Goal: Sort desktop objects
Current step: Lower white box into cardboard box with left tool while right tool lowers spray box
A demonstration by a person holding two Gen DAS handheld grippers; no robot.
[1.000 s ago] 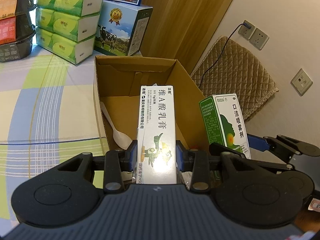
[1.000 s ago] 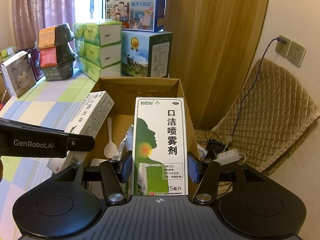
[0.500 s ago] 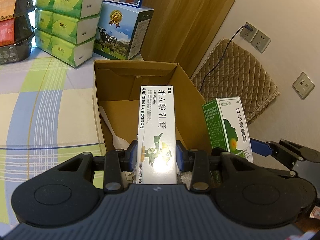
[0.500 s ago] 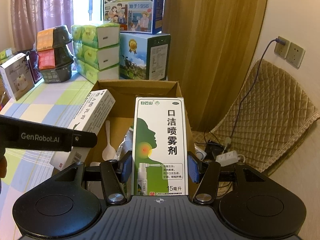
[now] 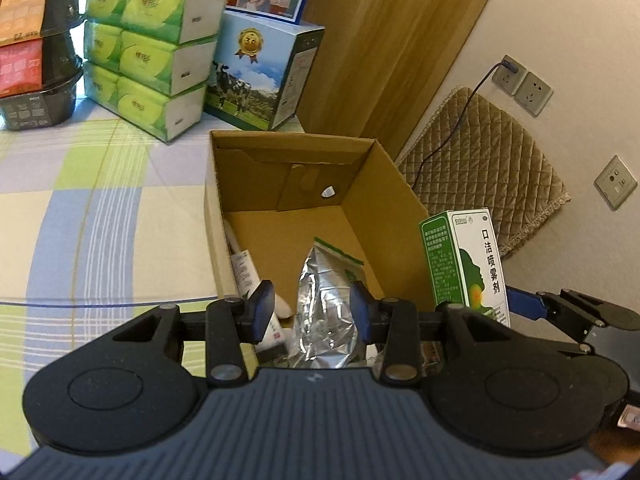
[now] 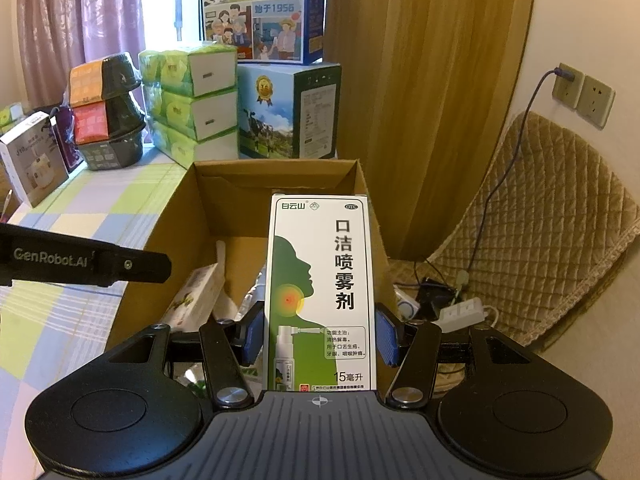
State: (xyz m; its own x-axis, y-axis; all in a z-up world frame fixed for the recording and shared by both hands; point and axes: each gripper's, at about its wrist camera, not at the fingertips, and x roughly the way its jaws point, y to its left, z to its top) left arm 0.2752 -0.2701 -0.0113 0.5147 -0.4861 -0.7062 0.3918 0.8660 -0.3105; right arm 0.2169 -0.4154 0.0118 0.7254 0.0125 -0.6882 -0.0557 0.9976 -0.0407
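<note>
An open brown carton [image 5: 292,138] stands on the checked tablecloth [image 5: 100,216]. My left gripper [image 5: 312,312] is open over its near end, with nothing between its blue pads. Under it in the carton lie a crumpled silver foil pouch [image 5: 326,304] and a white ointment box [image 5: 244,270] that leans on the left wall. My right gripper [image 6: 320,336] is shut on a green and white mouth-spray box [image 6: 320,292], held upright over the carton's [image 6: 276,168] right side. From the left wrist view the spray box [image 5: 468,264] hangs just past the carton's right wall.
Green tissue packs [image 5: 152,60], blue milk cartons [image 5: 260,76] and stacked noodle bowls [image 5: 36,52] line the table's far side. A white product box [image 6: 34,160] sits at the left. Right of the table are a quilted chair cushion [image 6: 540,220], a power strip [image 6: 460,310] and wall sockets [image 6: 584,94].
My left gripper has opened and let go of the white ointment box, which now lies in the carton. The right gripper still holds the spray box in about the same place.
</note>
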